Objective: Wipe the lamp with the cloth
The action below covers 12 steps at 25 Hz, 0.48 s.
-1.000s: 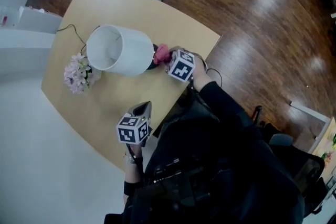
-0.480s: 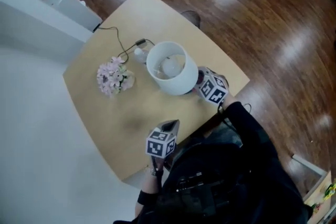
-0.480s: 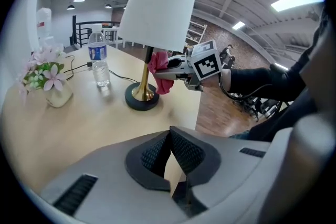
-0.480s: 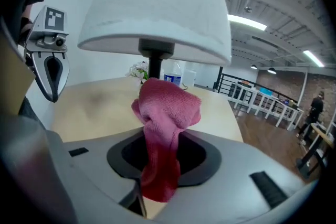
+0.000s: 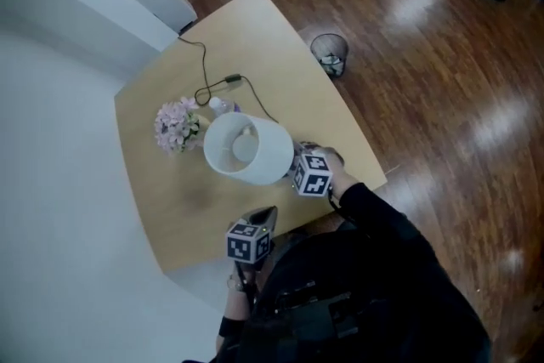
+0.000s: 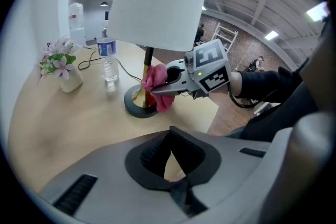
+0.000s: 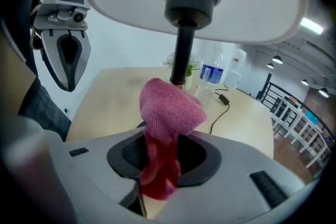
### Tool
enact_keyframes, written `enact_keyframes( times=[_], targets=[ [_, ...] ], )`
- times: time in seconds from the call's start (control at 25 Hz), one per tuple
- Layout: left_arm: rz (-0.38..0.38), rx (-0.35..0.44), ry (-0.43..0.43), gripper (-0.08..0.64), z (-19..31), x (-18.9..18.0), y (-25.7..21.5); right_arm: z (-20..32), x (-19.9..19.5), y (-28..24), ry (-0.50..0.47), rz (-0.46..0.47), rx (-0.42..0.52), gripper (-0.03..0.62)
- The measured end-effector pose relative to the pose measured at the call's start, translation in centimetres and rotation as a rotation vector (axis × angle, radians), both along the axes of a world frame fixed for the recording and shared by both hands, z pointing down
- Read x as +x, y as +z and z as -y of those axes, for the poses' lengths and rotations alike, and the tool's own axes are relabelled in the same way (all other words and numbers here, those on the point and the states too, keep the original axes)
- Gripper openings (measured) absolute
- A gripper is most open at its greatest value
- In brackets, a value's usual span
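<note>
Our right gripper clamps the pink cloth, which stands bunched out of its jaws at the lower stem of the lamp. The lamp stands upright on the table, toward our side, its long axis vertical and its white shade uppermost. Our left gripper hangs apart from it, jaws together on nothing.

Table: lamp, flowers, bottle, cable

Cloth apparently against lamp stem
</note>
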<state>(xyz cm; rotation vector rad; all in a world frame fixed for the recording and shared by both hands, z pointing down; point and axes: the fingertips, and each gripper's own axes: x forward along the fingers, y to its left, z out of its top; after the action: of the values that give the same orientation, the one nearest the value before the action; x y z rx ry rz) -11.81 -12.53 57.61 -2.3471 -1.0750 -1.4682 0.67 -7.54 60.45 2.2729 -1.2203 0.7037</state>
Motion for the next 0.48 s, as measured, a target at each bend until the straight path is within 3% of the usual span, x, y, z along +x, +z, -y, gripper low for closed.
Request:
enact_keyframes(
  times=[0.28,0.48],
  targets=[
    [-0.023,0.012,-0.147,0.002,-4.3,-1.4,-0.3,-1.1,-0.4,4.6,-0.161,0.093,-0.117,0.127],
    [0.018,0.026,-0.236,0.002,-5.0,-3.5,0.5,-2.8,-0.8,5.0,-0.167,0.158,-0.131,0.127]
  ],
)
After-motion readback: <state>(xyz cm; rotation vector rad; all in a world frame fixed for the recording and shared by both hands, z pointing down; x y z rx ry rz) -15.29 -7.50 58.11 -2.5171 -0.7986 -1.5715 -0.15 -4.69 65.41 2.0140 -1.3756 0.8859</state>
